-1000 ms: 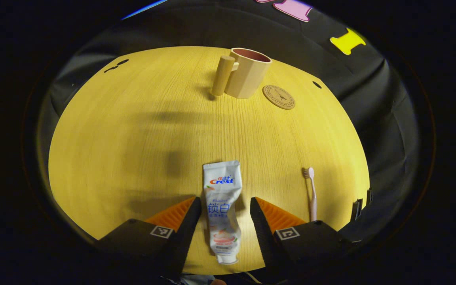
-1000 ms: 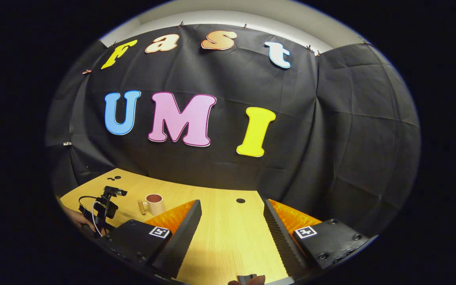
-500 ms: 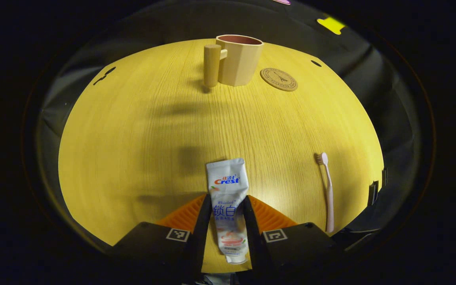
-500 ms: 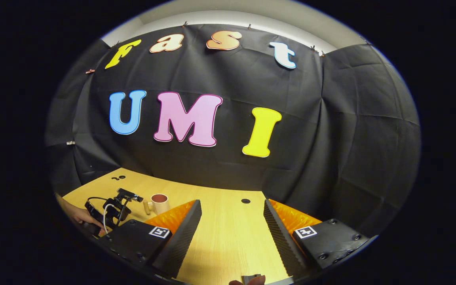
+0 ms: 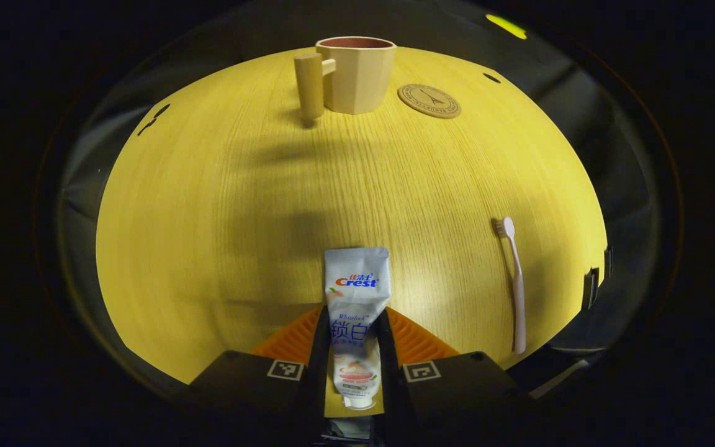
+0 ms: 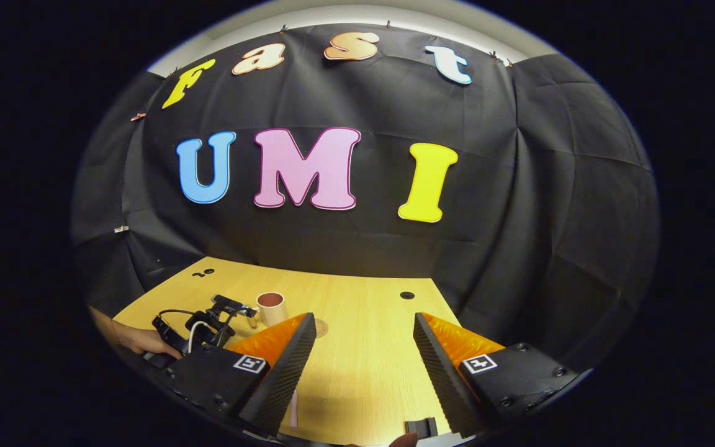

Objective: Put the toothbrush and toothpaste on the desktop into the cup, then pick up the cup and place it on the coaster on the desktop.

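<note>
Left gripper [image 5: 354, 335]: closed on the tube [image 5: 355, 304]; both fingers press its lower half, one on each side, seen in the left gripper view.
Tube: white toothpaste tube, flat on the desk [image 5: 208, 205] at its near edge, cap end toward the camera, crimped end pointing up the desk toward the cup [image 5: 355, 74].
Toothbrush [image 5: 514, 279]: pink, lying flat near the desk's right edge, bristle head at the far end; well apart from the tube, untouched.
Cup: beige, dark red inside, upright at the far side of the desk, thick round handle on its left; nothing seen inside it from this angle.
Coaster [image 5: 429, 101]: round, brown, with a printed emblem, just beside the cup on its right; nothing on it.
Right gripper [image 6: 360, 366]: fingers spread wide, nothing between them; held above the desk's near right part, seen in the right gripper view.
Right gripper view, far left: the left gripper with its cables and the hand [image 6: 137, 340] holding it, low over the desk; the cup stands just beyond it.
Task state: tube and toothbrush both outside the cup; cup off the coaster.
</note>
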Tool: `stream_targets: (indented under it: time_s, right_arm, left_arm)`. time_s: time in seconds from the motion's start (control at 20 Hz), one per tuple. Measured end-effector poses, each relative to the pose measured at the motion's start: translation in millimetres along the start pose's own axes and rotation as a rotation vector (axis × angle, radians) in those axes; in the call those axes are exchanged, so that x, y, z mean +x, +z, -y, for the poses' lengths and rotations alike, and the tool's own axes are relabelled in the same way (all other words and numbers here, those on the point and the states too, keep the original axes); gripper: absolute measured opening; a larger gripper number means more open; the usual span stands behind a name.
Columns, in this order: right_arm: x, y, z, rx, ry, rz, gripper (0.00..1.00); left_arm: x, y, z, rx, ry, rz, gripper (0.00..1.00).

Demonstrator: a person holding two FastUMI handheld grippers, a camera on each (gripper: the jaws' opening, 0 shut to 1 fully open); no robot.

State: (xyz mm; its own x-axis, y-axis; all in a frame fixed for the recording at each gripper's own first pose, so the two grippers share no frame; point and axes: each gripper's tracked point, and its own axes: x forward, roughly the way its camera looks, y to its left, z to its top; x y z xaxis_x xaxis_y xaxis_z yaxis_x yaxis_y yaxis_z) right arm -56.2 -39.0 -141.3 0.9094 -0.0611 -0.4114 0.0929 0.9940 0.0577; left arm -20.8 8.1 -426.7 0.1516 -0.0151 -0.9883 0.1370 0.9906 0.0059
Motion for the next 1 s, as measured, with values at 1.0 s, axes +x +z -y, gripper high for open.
stream_targets:
  time_s: [1.0]
  right_arm:
    - [24, -113, -74, 0.033, 0.150, -0.379, 0.98]
  left_arm:
    - [-50, -11, -28, -0.114, -0.071, 0.190, 0.16]
